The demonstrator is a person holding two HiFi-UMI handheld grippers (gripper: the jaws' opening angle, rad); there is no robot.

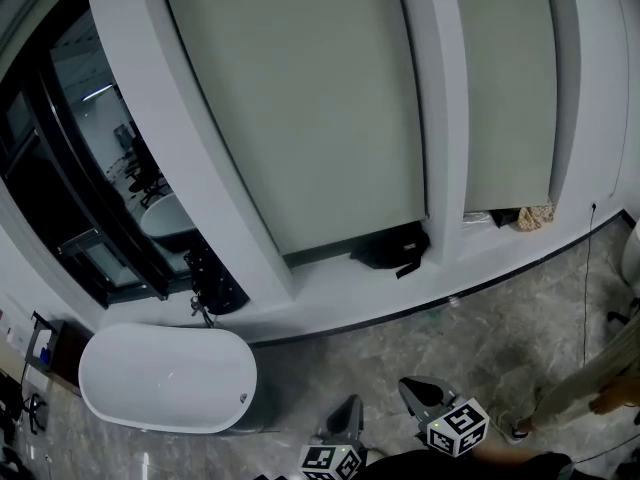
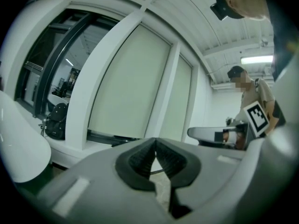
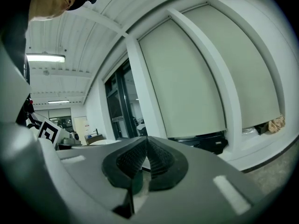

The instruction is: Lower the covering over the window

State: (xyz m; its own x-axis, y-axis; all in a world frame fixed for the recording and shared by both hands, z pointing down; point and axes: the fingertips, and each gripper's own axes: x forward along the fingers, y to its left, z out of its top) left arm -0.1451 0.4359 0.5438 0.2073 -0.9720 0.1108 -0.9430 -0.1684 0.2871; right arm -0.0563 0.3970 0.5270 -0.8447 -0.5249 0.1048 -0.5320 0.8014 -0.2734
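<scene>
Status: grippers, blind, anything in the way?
Left gripper shut, empty; right gripper shut, empty. Blind nearly down, gap above sill. Black bag on sill at its bottom edge.

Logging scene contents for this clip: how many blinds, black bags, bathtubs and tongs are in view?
Blinds: 2
Black bags: 2
Bathtub: 1
Tongs, left and right, both shut: 2
Total: 7
</scene>
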